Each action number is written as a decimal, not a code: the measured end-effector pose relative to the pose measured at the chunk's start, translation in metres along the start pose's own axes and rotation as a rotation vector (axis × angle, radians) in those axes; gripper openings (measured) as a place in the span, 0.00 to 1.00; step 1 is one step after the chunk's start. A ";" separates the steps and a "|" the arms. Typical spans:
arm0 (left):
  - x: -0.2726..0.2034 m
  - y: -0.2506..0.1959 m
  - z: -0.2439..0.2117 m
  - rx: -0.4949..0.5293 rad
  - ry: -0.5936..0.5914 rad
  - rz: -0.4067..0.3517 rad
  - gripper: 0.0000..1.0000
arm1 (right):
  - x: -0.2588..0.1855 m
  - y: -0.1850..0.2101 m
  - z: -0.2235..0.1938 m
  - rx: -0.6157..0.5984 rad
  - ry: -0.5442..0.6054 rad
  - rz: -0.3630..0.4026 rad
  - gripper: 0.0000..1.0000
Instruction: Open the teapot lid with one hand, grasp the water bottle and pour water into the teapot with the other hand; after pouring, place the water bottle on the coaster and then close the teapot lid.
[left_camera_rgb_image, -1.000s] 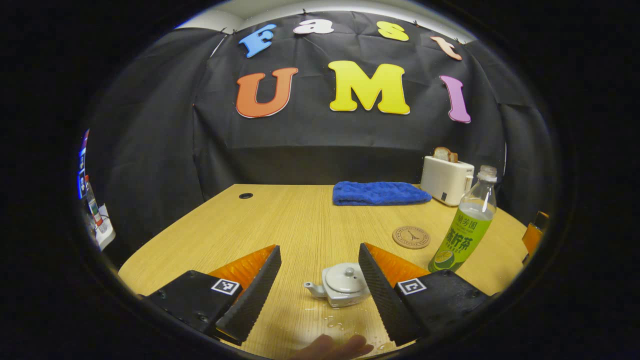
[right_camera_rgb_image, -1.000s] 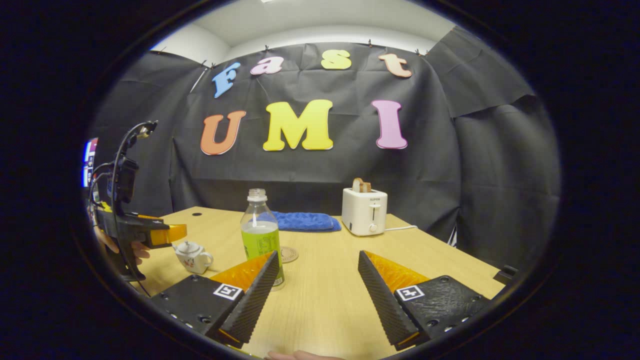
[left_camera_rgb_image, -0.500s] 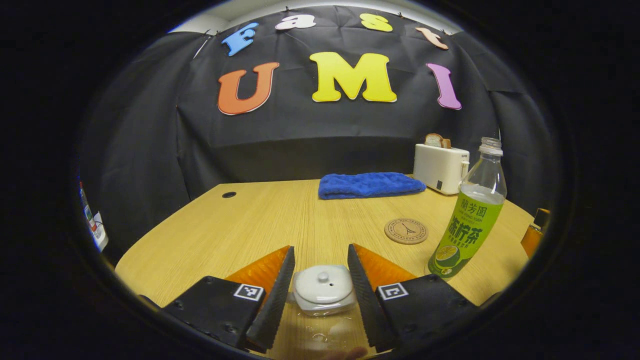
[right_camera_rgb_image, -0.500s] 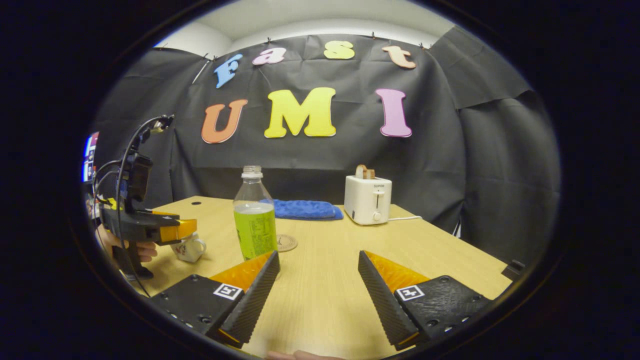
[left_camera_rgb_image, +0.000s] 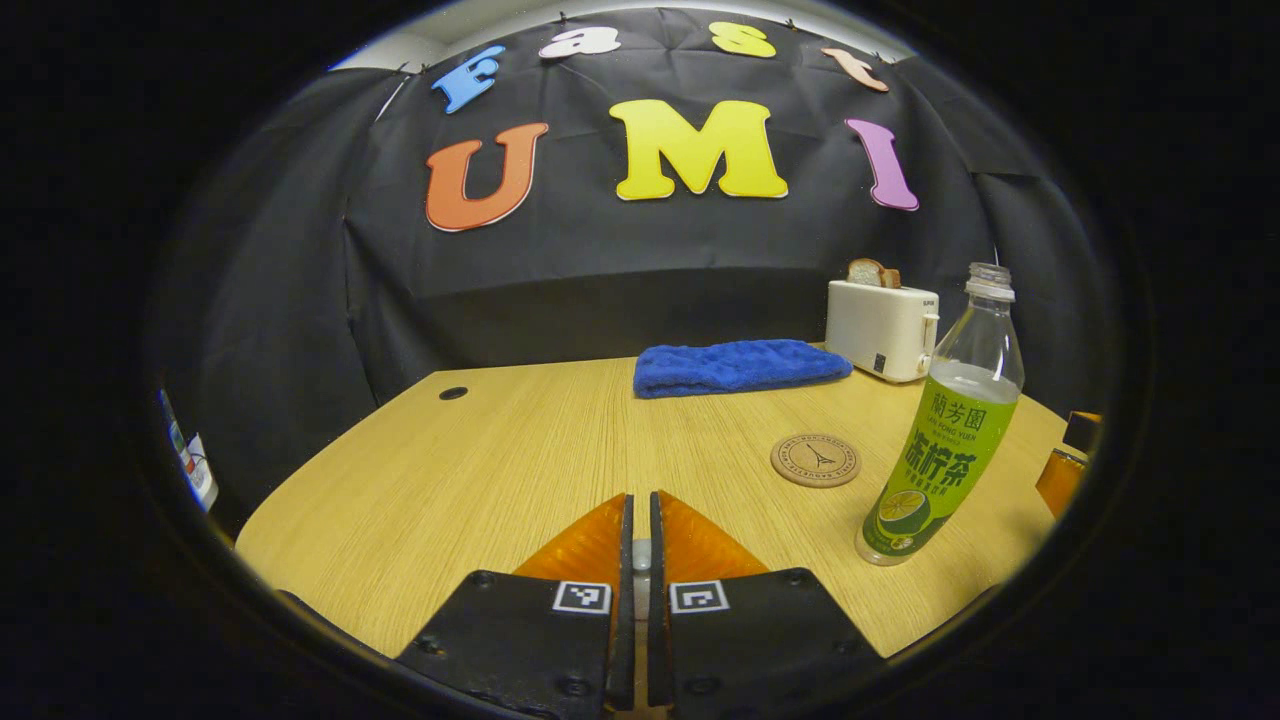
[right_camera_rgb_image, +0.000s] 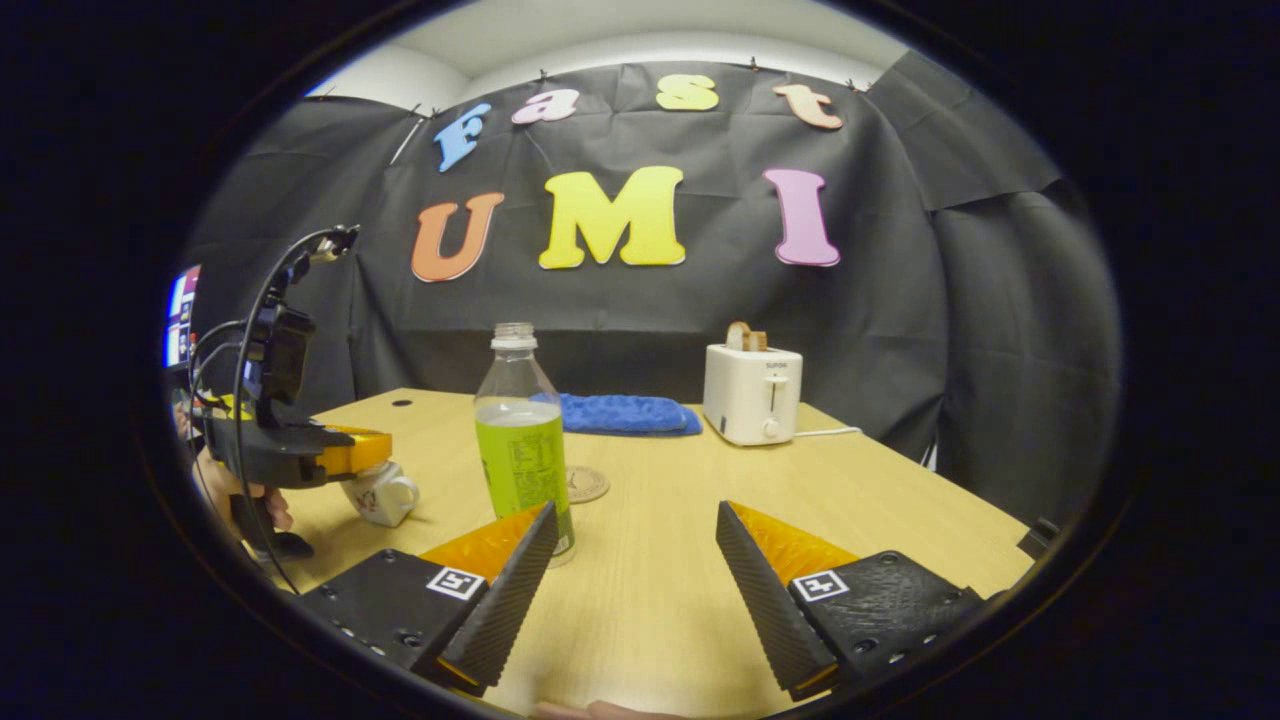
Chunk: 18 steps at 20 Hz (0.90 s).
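My left hand-held gripper (left_camera_rgb_image: 635, 545) has its fingers drawn nearly together on the small white knob (left_camera_rgb_image: 640, 553) of the lid; only a sliver of it shows between them. I judge the lid light, glazed, slick and breakable, so the knob is the right hold and a straight lift suits it. In the right gripper view that gripper sits level over the teapot (right_camera_rgb_image: 380, 494) at the desk's (right_camera_rgb_image: 660, 560) left edge. My right hand-held gripper (right_camera_rgb_image: 635, 570) is spread wide and empty, low over the desk, the bottle (right_camera_rgb_image: 522, 445) just beyond its left finger. Part-full and uncapped, it needs a mid-body grip, kept upright. The coaster (right_camera_rgb_image: 585, 484) lies behind it.
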<state>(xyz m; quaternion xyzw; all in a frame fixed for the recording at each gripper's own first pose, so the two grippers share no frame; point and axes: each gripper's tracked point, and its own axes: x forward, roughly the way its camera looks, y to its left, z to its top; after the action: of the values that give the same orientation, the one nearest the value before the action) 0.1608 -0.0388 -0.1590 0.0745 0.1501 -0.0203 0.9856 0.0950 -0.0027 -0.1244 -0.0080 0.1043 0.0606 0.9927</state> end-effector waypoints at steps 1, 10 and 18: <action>-0.002 -0.001 0.002 -0.006 -0.003 -0.003 0.07 | 0.001 0.008 0.000 0.000 0.004 0.035 0.96; -0.040 0.010 0.044 -0.076 -0.080 -0.024 0.05 | 0.004 0.040 -0.001 -0.001 -0.003 0.135 0.96; -0.098 0.037 0.060 -0.081 -0.128 -0.002 0.05 | 0.037 0.063 -0.003 0.039 -0.007 0.178 0.95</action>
<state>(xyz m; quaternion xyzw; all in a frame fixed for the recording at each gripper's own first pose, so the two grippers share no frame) 0.0876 -0.0092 -0.0683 0.0332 0.0877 -0.0199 0.9954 0.1229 0.0637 -0.1353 0.0206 0.1022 0.1468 0.9837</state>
